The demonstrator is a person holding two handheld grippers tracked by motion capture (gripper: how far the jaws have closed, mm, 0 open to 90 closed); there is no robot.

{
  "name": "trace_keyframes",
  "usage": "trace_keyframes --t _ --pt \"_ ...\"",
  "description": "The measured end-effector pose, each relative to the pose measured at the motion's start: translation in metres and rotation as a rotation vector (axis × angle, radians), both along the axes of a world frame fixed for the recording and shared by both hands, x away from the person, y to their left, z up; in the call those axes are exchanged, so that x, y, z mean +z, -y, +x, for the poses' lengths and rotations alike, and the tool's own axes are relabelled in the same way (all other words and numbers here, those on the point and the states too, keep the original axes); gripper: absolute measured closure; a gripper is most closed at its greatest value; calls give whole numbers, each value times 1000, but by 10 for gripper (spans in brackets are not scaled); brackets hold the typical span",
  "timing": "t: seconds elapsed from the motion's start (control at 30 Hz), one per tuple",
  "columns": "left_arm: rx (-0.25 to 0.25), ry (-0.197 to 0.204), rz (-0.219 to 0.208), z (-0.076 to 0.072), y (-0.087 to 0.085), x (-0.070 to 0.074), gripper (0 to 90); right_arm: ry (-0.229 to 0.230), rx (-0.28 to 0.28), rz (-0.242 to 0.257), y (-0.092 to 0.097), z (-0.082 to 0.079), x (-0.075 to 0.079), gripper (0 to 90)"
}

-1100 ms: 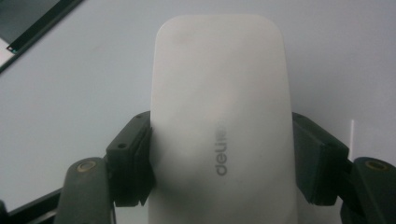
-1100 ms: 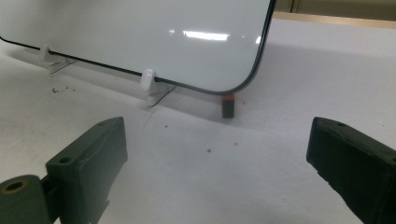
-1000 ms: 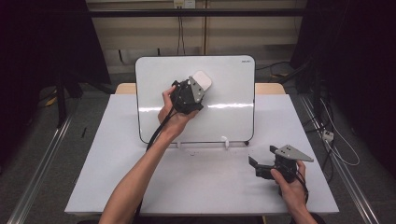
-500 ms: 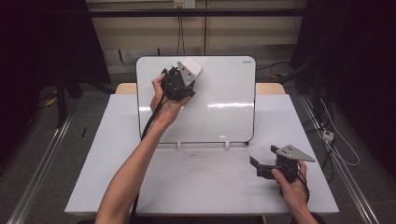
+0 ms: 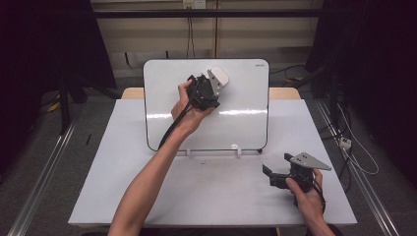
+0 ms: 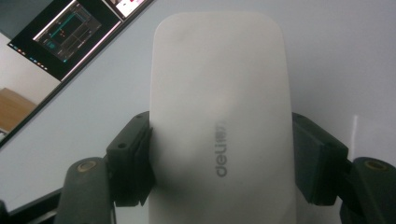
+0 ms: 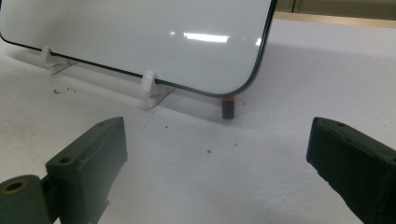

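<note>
A whiteboard (image 5: 246,98) leans upright on two white clips at the back of the white table (image 5: 98,187). My left gripper (image 5: 212,83) is raised against the board's upper middle, shut on a white eraser (image 5: 219,76). In the left gripper view the eraser (image 6: 219,112), printed with grey lettering, is squeezed between both black pads, its face lying along the board (image 6: 336,60). My right gripper (image 5: 268,173) rests low at the table's front right, jaws wide apart with nothing between them. In the right gripper view it (image 7: 217,154) faces the board's lower corner (image 7: 140,37).
A small dark marker cap (image 7: 227,107) with an orange rim stands on the table under the board's corner. White clips (image 7: 149,86) hold the board's bottom edge. Dark specks dot the table near them. Metal rails run along both sides of the table.
My left gripper with the eraser went from the board's upper middle to its upper left, then back right to the upper middle. The right gripper stayed put.
</note>
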State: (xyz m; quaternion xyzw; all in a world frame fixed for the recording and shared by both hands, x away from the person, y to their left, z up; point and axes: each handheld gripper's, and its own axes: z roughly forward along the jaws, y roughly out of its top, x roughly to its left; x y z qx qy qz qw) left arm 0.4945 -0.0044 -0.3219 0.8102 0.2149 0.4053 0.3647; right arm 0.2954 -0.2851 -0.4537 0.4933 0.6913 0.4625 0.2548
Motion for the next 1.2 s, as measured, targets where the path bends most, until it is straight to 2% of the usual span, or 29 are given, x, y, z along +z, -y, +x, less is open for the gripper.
trace_keyframes --t 0.1,0.23,0.33,0.43,0.47,0.57,0.63,0.77,0.83,0.97,1.03,1.2 --pt "-31 -18 -11 -2 -6 0 313 0 -3 2 -2 2 0 52" --pt "-47 -32 -62 -3 -16 -3 313 0 1 -6 -3 3 1 53" --pt "-41 -19 -88 -6 -23 -7 314 0 -3 -7 -4 1 1 54" --pt "-39 -17 -133 -10 -34 -8 313 -1 -7 -9 -3 1 1 54" --pt "-41 -11 -156 -13 -36 -8 314 -3 -9 -9 -3 1 1 54" --pt "-49 1 -189 -23 -44 -7 313 -1 -8 -5 -3 1 0 54" --pt "-36 -21 -198 -26 -50 -7 313 -2 -5 -3 -3 0 0 54" --pt "-17 -32 -222 -33 -60 -10 313 1 -3 -4 -3 0 0 53" --pt "-2 -31 -230 -35 -63 -11 313 1 2 -9 -3 0 0 53" --pt "-3 -29 -239 -41 -68 -9 313 6 1 -8 -4 1 0 53" --pt "-4 -31 -227 -45 -70 -8 313 6 1 -10 -4 1 0 53" --pt "-4 -33 -243 -54 -78 -7 312 5 -3 -13 -4 2 1 53"
